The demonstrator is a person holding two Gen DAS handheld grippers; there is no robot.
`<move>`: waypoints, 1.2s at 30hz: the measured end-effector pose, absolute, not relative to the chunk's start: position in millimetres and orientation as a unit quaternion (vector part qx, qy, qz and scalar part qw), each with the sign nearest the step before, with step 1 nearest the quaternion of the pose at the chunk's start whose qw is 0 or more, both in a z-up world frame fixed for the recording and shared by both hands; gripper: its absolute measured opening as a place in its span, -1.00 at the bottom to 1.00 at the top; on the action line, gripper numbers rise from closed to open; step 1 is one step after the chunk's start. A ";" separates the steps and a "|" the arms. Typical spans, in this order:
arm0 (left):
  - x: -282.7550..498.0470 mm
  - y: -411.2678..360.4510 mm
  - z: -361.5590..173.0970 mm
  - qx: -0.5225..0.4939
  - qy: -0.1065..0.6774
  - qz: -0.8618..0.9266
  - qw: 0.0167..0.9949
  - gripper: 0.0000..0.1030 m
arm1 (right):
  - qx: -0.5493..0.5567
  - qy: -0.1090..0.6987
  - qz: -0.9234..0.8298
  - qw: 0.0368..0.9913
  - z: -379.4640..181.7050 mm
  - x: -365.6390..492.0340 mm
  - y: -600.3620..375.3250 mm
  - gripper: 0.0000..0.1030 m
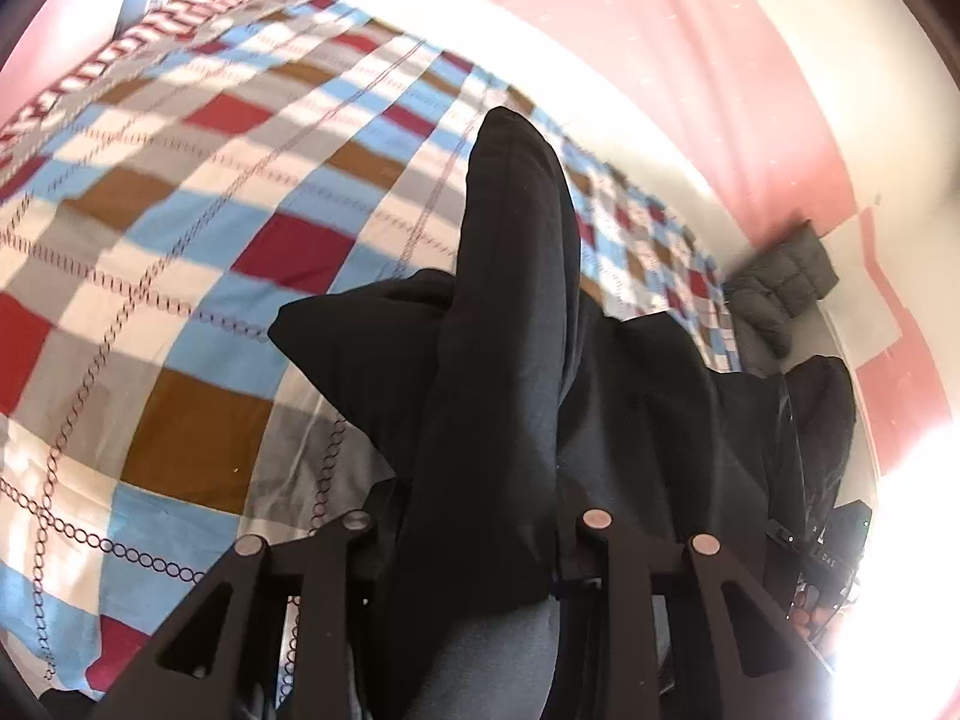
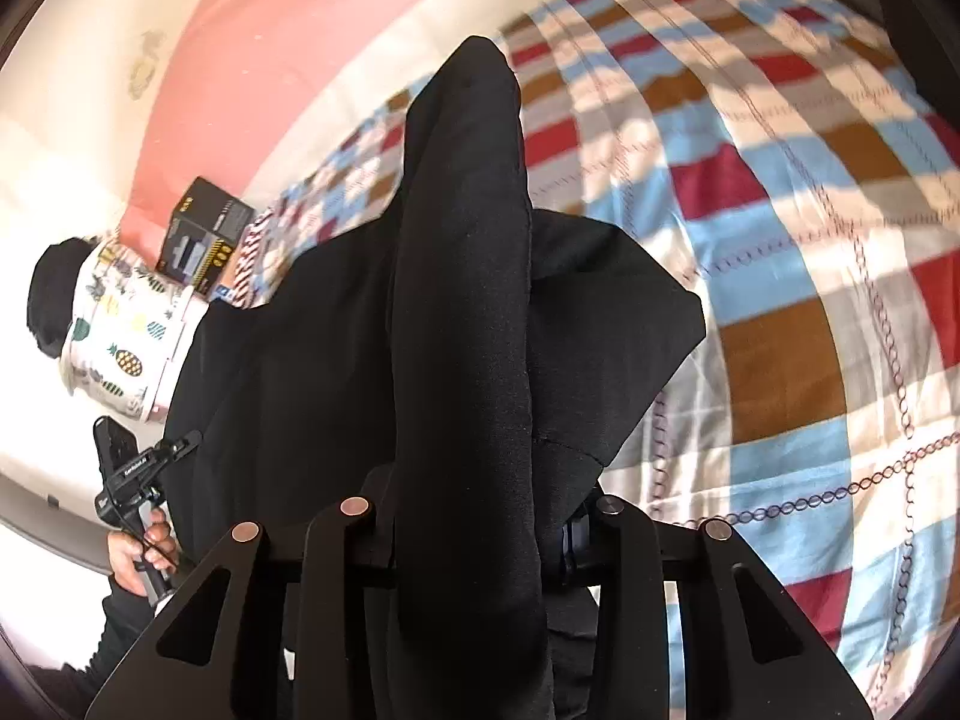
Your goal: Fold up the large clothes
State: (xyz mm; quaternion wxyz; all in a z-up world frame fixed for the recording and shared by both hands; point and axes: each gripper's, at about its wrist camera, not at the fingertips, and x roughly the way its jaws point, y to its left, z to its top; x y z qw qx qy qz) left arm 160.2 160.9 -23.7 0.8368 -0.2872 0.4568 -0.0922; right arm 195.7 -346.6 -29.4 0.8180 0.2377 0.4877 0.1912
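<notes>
Plainly, the black garment [image 1: 504, 360] is lifted at two points above the bed, a ridge of its cloth rising between the arms of each claw while the rest sags in dark folds onto the checked bedspread [image 1: 198, 252] below. The left claw [image 1: 480, 546] is clamped on one bunch of the fabric — the cloth fills the gap between its arms, and the fingertips themselves are buried under it. The right claw [image 2: 474, 534] is clamped on another bunch of the same garment in the same manner, its tips likewise hidden by the cloth.

From the right wrist view, a pointed corner of the garment hangs out to the right over the brown, blue, red and white squares of the bedspread. At the left edge of that view a hand [image 2: 141, 552] grips the handle of the other device, just beside the garment's dark edge.

Farther out lie a pineapple-print pillow [image 2: 120, 330] and a black printed box [image 2: 204, 234] near the head of the bed, with a pink wall [image 1: 690, 60] behind. From the left wrist view, a grey quilted jacket [image 1: 780, 288] sits at the far corner of the bed.
</notes>
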 end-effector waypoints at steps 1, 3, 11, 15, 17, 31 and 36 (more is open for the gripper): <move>158.8 160.5 -17.2 -0.286 0.453 -0.095 0.839 -0.38 | 0.234 0.485 0.193 0.820 -23.3 193.8 -344.8 -0.32; 156.9 159.6 -7.1 -0.285 0.446 -0.100 0.842 -0.39 | 0.231 0.480 0.196 0.824 -14.6 190.5 -341.2 -0.32; 145.3 166.6 14.5 -0.279 0.431 -0.112 0.851 -0.39 | 0.225 0.465 0.207 0.831 13.8 179.5 -329.4 -0.32; 143.8 171.4 17.1 -0.279 0.427 -0.111 0.853 -0.39 | 0.222 0.463 0.212 0.831 17.4 182.6 -321.5 -0.32; 144.7 173.8 18.9 -0.277 0.426 -0.109 0.854 -0.39 | 0.219 0.462 0.216 0.832 20.1 185.6 -316.0 -0.32; 207.1 226.4 50.1 -0.267 0.393 -0.091 0.875 -0.39 | 0.214 0.441 0.250 0.835 40.5 260.8 -258.0 -0.32; 250.0 243.7 57.6 -0.256 0.386 -0.085 0.882 -0.39 | 0.212 0.439 0.256 0.835 40.6 300.0 -237.7 -0.32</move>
